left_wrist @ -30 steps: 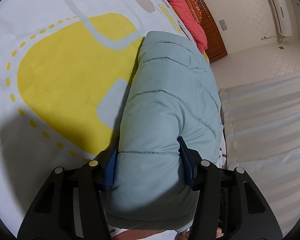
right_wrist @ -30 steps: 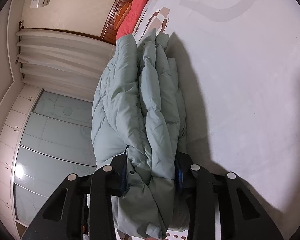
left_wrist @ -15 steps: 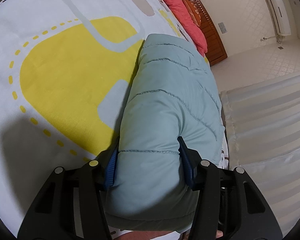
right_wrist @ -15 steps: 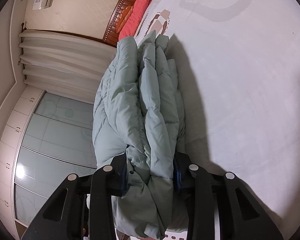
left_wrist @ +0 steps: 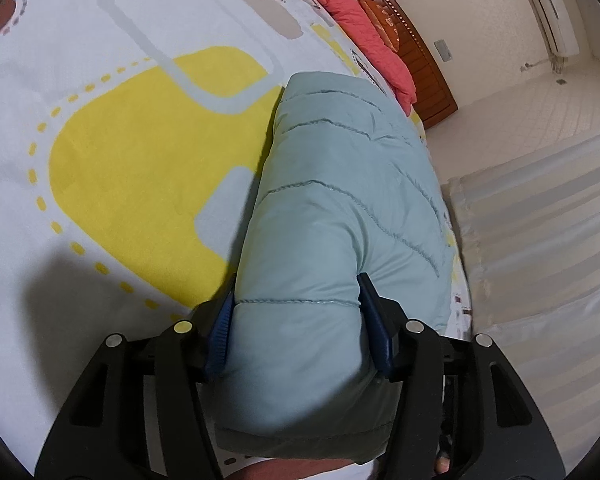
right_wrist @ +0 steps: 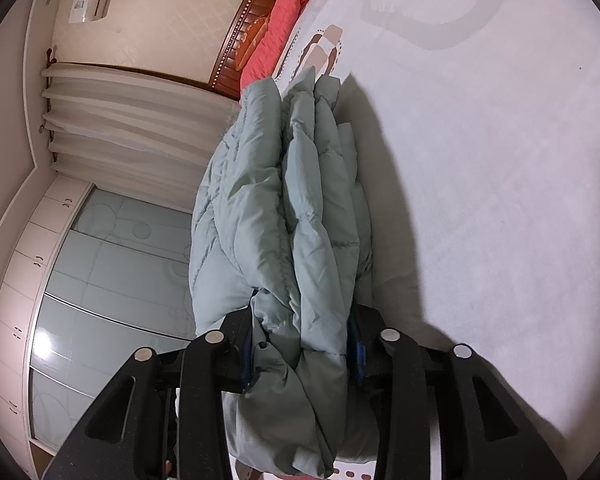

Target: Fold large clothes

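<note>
A pale green quilted puffer jacket point(left_wrist: 340, 180) lies folded into a long thick roll along the bed's edge. My left gripper point(left_wrist: 298, 286) has its blue pads pressed on both sides of the roll's smooth near end, and its jaws are opening. In the right wrist view the same jacket point(right_wrist: 280, 200) shows its bunched, layered edges. My right gripper point(right_wrist: 304, 312) clamps those layers between its pads, and its jaws are opening too. The jacket's near end hangs below both grippers and hides the fingertips.
The bed sheet point(left_wrist: 140, 160) is white with a large yellow patch, and looks plain pale in the right wrist view point(right_wrist: 480, 160). A red pillow point(left_wrist: 364, 44) lies against the wooden headboard point(left_wrist: 420, 64). White curtains point(right_wrist: 132, 120) and a glass-fronted wardrobe point(right_wrist: 100, 280) stand beside the bed.
The left wrist view has tilted slightly, so the bed and jacket sit a little differently in frame. Both grippers still hold the jacket in the same places.
</note>
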Demonstrator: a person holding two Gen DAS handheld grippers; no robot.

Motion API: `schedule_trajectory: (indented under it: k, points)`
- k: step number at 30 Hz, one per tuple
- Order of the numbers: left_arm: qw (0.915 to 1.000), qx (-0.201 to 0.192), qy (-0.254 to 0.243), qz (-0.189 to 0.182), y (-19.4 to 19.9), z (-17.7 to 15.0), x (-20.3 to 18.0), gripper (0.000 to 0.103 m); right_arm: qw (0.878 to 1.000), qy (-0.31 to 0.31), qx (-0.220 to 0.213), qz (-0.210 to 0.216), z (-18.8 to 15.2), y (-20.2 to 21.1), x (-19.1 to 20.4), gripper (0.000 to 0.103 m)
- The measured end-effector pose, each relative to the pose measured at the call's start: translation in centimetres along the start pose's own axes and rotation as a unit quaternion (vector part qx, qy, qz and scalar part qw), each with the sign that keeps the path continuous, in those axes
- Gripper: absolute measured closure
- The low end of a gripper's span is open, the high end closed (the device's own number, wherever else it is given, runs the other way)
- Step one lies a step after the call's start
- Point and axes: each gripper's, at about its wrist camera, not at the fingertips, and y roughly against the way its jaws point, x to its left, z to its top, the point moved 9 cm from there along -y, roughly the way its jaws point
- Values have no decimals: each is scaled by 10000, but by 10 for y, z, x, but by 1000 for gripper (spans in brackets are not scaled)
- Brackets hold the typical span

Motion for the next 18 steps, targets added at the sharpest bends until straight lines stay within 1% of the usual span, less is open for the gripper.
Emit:
schedule_trajectory:
  k: [5, 9, 13, 16, 18]
  points:
    - [9986, -157, -378, 348, 7, 3, -5, 43, 10000, 12, -16, -71, 0, 3, 3, 61]
    - [9949, -273, -736, 631, 15, 4, -10, 42, 9998, 13, -59, -184, -1, 9, 4, 58]
    - [9892, -399, -1065, 924, 24, 3, -15, 37, 9989, 133, -122, -426, -6, 18, 7, 50]
    - [9841, -474, -1281, 1132, 33, 1, -17, 36, 9976, 207, -154, -649, -10, 23, 6, 44]
    - [9795, -544, -1445, 1290, 40, -1, -19, 36, 9962, 270, -162, -816, -13, 28, 6, 44]
